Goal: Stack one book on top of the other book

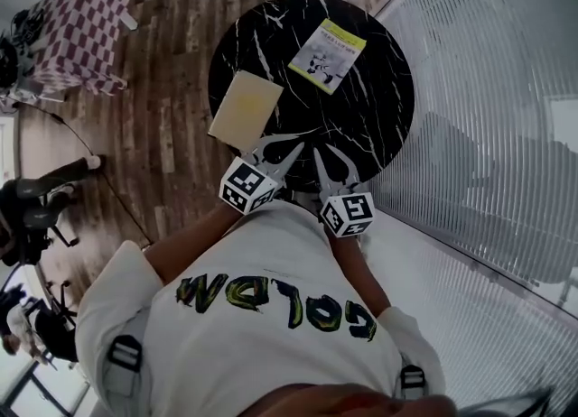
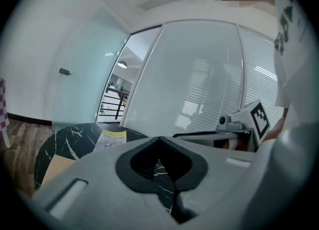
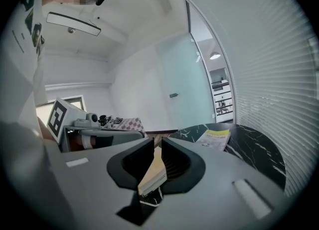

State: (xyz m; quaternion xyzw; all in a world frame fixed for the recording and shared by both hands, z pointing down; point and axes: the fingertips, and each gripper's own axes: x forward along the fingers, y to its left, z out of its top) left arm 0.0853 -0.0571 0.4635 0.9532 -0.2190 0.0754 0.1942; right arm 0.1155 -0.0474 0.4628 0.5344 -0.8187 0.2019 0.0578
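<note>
The flat tan book with a plain cover (image 1: 246, 110) lies on the round black stone table with white veins (image 1: 366, 126). It is at the table's 9 o'clock side, and one corner seems to poke over the edge. The thin white book with a yellow strip (image 1: 328, 54) lies flat near 12 o'clock. The two books are well apart, so neither is on the other. Both point their long sides toward 1 o'clock.

The left gripper (image 1: 282, 152) is the nearer one. The tan book sits just beside it, at its 11 o'clock. Its jaws are squeezed together with nothing in them.

The right gripper (image 1: 327, 161) has the white book at its 12 o'clock, farther off. Its jaws leave a thin gap and grip nothing. Only a slice of the tan book shows through that gap. The white book's words are too small to read.
</note>
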